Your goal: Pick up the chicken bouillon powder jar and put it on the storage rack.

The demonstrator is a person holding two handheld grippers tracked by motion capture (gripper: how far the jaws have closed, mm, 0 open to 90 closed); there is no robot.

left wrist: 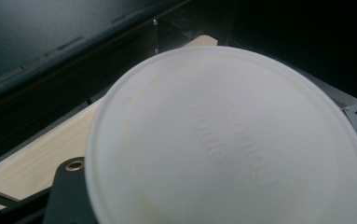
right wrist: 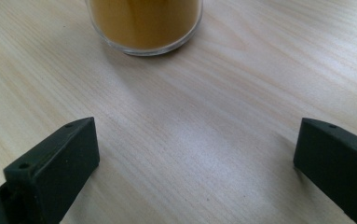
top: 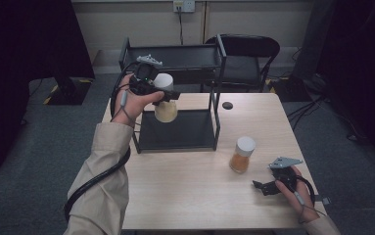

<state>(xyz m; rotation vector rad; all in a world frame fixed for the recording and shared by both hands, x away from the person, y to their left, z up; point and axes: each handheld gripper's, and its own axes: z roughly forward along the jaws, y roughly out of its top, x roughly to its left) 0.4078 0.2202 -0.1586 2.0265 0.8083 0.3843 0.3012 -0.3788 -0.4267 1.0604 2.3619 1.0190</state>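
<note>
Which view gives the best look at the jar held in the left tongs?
The high view: it shows the whole held jar, white lid up and pale contents below, clamped in the left tongs above the black rack. The left gripper view shows just its white lid close up. The right gripper view shows a different jar.

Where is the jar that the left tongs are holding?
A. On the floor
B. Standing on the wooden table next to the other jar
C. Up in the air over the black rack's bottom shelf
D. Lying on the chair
C. In the high view the left tongs grip the white-lidded jar, which hangs above the lower shelf of the black rack, touching nothing under it; the other jar stands on the table.
</note>
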